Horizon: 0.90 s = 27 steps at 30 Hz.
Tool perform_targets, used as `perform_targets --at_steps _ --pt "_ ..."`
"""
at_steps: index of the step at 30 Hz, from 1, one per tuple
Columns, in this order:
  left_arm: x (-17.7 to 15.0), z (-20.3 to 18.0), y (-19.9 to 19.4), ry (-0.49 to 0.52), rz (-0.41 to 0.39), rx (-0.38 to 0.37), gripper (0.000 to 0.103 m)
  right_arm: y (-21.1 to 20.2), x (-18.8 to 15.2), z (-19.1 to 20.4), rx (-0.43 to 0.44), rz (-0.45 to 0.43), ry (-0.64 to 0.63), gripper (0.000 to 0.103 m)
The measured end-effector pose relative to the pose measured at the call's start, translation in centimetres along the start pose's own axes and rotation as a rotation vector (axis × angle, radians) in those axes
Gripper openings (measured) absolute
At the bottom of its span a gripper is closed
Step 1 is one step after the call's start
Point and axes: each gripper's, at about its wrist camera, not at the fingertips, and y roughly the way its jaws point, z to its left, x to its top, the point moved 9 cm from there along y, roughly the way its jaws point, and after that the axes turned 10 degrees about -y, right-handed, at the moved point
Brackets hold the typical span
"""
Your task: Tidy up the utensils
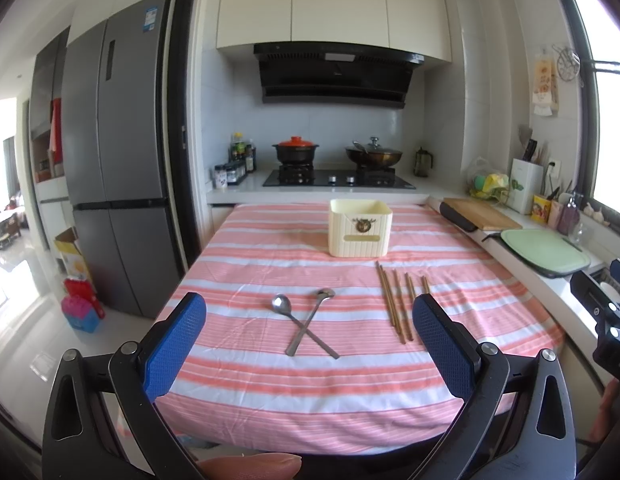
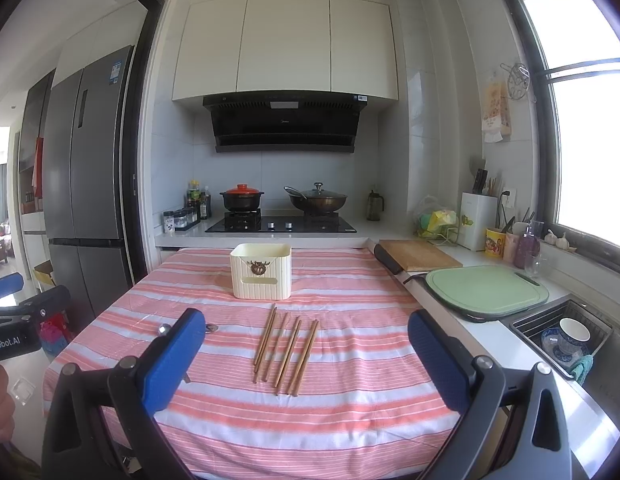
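Two crossed steel spoons (image 1: 306, 326): light, rigid, slippery; pinch mid-handle. Loose row of slim brown wooden chopsticks (image 2: 286, 354), probably six: light, stiff, prone to rolling. Ribbed cream plastic holder (image 2: 261, 271) behind, apparently empty. Left gripper (image 1: 309, 346) and right gripper (image 2: 306, 356): spread, holding nothing. Surface: soft pink-striped tablecloth (image 1: 270, 392); kitchen counter beyond.

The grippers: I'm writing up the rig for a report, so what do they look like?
Left gripper and right gripper match: black skeletal linkage arms with triangular cutouts and silver pivot bolts, each carrying two rounded blue finger pads with fine grid texture. White lettering ending "nRobot.AI" marks the left gripper's black body. No cables or sleeves show.
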Motion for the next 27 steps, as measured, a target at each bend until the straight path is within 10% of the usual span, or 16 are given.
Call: perform_targets --at_steps 27 --pt "-0.18 0.11 0.24 -0.001 0.002 0.007 0.103 0.07 -0.06 -0.2 0.002 0.0 0.005 0.103"
